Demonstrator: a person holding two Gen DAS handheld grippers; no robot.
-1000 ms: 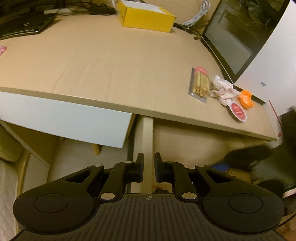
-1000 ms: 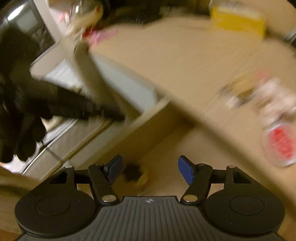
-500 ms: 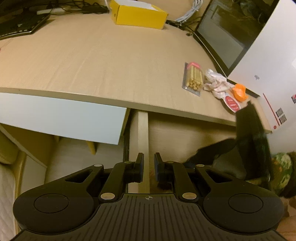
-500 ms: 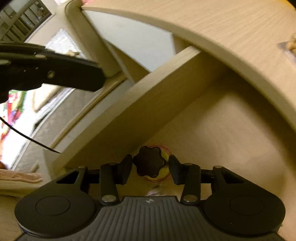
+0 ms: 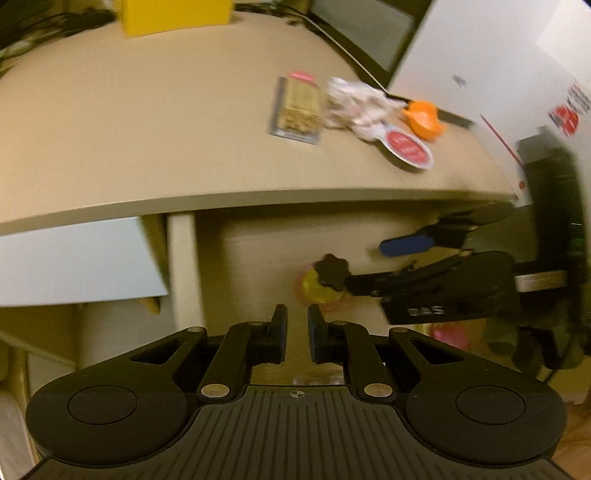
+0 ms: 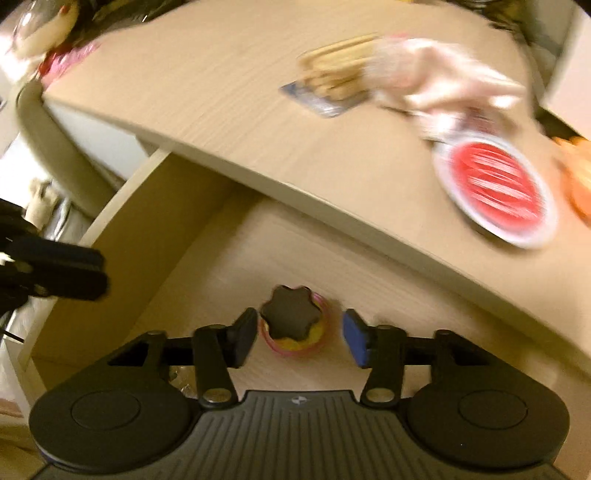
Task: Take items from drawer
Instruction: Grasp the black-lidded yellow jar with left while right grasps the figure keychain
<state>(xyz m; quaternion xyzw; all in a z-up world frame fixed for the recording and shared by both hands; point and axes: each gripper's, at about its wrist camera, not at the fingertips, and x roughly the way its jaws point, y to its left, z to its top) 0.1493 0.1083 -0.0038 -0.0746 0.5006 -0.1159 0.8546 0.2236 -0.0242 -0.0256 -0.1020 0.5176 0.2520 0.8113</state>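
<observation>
The open drawer (image 6: 147, 229) shows its pale wooden floor under the desk top. A small yellow and pink item with a black flower-shaped cap (image 6: 291, 325) lies on that floor. My right gripper (image 6: 299, 338) is open with its fingers on either side of the item, and a small gap shows on the right side. The left wrist view shows the same item (image 5: 327, 280) at the tips of the right gripper (image 5: 373, 266). My left gripper (image 5: 296, 332) hovers over the drawer front, shut with nothing between its fingers.
On the desk top (image 5: 147, 147) lie a clear packet of sticks (image 5: 297, 110), a crumpled white wrapper (image 5: 358, 107), a red and white round lid (image 5: 406, 146) and an orange piece (image 5: 424, 118). A yellow box (image 5: 173, 14) stands at the back. A white panel (image 5: 74, 266) hangs left of the drawer.
The right gripper came into the drawer and now brackets the capped item. Its view has swung up toward the desk top. The left gripper shifted right and stayed shut.
</observation>
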